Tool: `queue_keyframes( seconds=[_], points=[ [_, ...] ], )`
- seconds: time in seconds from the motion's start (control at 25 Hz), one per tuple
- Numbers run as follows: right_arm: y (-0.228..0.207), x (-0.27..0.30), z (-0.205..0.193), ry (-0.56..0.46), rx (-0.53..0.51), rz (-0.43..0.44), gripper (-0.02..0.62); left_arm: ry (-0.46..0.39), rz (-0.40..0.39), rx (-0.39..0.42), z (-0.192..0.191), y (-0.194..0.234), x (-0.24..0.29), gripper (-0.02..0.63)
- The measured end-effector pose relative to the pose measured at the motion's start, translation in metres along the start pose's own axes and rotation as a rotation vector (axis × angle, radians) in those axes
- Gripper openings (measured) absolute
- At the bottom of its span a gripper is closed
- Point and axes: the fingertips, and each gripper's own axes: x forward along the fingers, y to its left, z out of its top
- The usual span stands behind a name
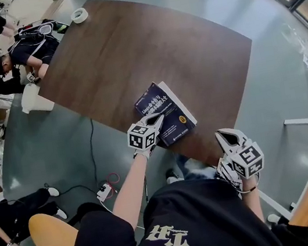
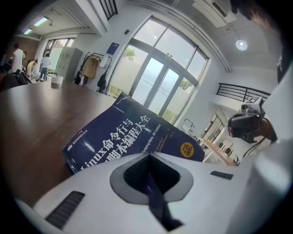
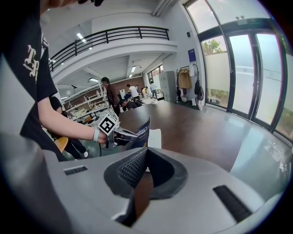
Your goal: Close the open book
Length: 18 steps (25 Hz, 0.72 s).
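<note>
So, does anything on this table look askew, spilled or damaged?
Only the book: its blue cover stands tilted up off the white pages instead of lying flat, with the left gripper at its edge. Nothing looks spilled or damaged.

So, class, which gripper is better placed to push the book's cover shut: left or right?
Left. The left gripper is at the book, right by its raised cover. The right gripper sits back by the near edge of the table, apart from the book.
</note>
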Motion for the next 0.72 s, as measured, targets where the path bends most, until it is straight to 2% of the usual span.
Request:
queue_keyframes(
  seconds=[0.36,0.56,0.72],
  points=[
    [0.001,0.044,0.012,0.032,-0.039,0.077,-0.012,0.161,0.051,-0.003,-0.016,0.006,0.025,0.006],
    [0.003,0.106,0.006,0.135,-0.147,0.147,-0.012,0.249,0.082,-0.003,-0.022,0.014,0.035,0.006],
    [0.010,0.167,-0.016,0.238,-0.173,0.250,-0.012,0.287,0.056,0.006,-0.025,0.015,0.039,0.006]
  ],
)
